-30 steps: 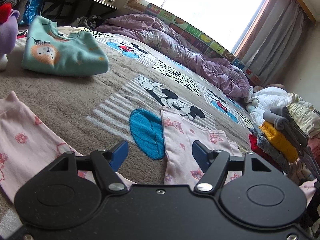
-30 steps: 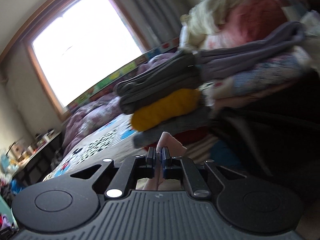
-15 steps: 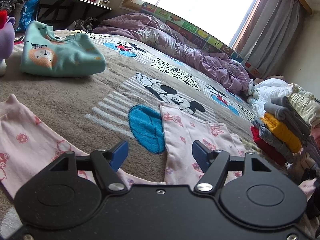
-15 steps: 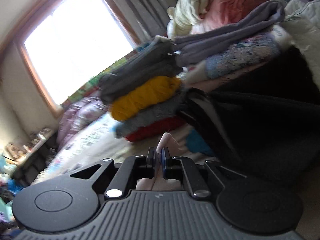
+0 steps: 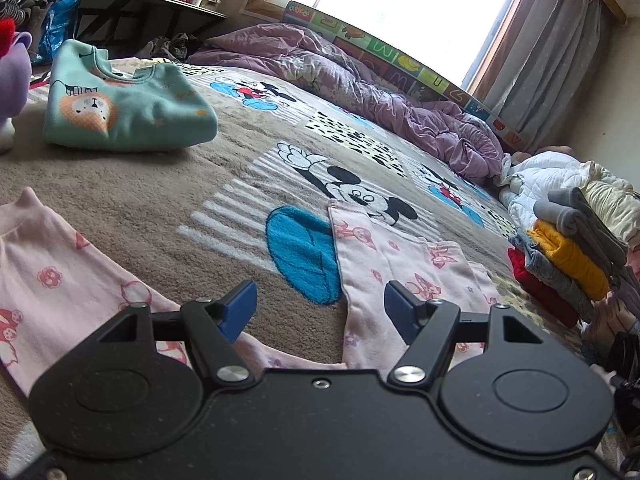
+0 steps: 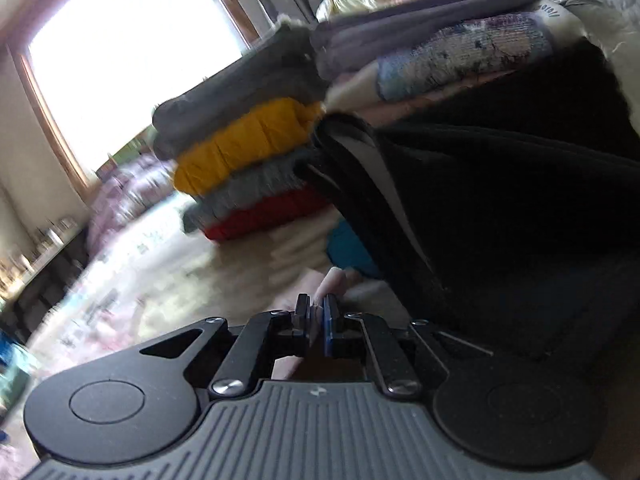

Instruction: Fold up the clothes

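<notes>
So the left gripper was hovering low over the bed with its jaws spread wide and nothing between them; right under and ahead of it lay the pink pants, the ones with the little cartoon prints, spread flat on the Mickey blanket; one leg ran off toward the left edge of the left wrist view, the other reached up to the Mickey face; the blue pads sat just above the fabric, and I couldn't tell if they were touching it.

The right gripper had its jaws pinched closed on a bit of pale pink cloth, which looked like the same pants, though that view was pretty blurry; right in front of it was a black garment, and behind that a stack of folded clothes, grey on top, then yellow, grey and red at the bottom.

Elsewhere on the bed: a folded teal sweatshirt with a lion on it sat well apart on the far left; a rumpled purple quilt lay along the window side; a cluttered tabletop stood beyond.
</notes>
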A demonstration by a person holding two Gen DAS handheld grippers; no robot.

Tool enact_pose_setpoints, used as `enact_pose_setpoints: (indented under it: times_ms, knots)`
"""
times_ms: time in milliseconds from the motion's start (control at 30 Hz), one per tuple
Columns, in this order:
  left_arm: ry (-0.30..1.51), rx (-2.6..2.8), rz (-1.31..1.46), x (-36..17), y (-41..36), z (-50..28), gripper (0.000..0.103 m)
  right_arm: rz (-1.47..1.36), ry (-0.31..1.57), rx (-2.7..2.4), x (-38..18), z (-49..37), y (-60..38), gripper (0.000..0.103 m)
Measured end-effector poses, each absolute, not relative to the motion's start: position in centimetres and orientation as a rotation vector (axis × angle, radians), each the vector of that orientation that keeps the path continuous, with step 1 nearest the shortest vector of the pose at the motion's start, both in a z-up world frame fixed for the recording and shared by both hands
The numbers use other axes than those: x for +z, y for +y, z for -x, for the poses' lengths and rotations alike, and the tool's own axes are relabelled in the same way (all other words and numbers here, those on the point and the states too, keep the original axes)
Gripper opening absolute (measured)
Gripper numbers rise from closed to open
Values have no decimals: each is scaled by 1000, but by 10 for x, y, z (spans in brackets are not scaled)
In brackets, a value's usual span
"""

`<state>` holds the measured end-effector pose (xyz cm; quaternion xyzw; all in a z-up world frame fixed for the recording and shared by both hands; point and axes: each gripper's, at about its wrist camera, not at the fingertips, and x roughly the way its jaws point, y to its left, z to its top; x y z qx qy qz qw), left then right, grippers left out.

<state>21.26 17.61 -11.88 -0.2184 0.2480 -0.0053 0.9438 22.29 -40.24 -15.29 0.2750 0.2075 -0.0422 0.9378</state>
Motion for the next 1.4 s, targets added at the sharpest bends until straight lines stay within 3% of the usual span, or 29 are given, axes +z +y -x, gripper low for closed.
enact_pose_setpoints:
  times_ms: [100, 233, 367, 467, 567, 800, 1133, 1400]
  knots:
    - [511, -9, 444, -120, 176, -213, 70, -535, 347, -77, -148, -214, -400, 8]
    - [514, -14, 431, -119, 173, -213, 70, -484, 530, -140, -171, -236, -400, 7]
    - [512, -16, 418, -119, 172, -212, 70, -410, 550, -179, -162, -239, -390, 18]
    - [508, -22, 401, -117, 169, -208, 70, -354, 541, -203, -153, -235, -379, 32]
    - [500, -47, 353, -113, 162, -202, 70, -267, 479, -224, -143, -217, -363, 37]
    - [456, -190, 71, -103, 120, -168, 70, -104, 395, 80, -120, -170, -289, 37]
    - [413, -394, -403, -108, 56, -87, 70, 719, 396, 502, -163, -76, -160, 42]
    - [377, -318, -1116, -166, 3, -45, 68, 1098, 272, 519, -180, -54, -120, 44]
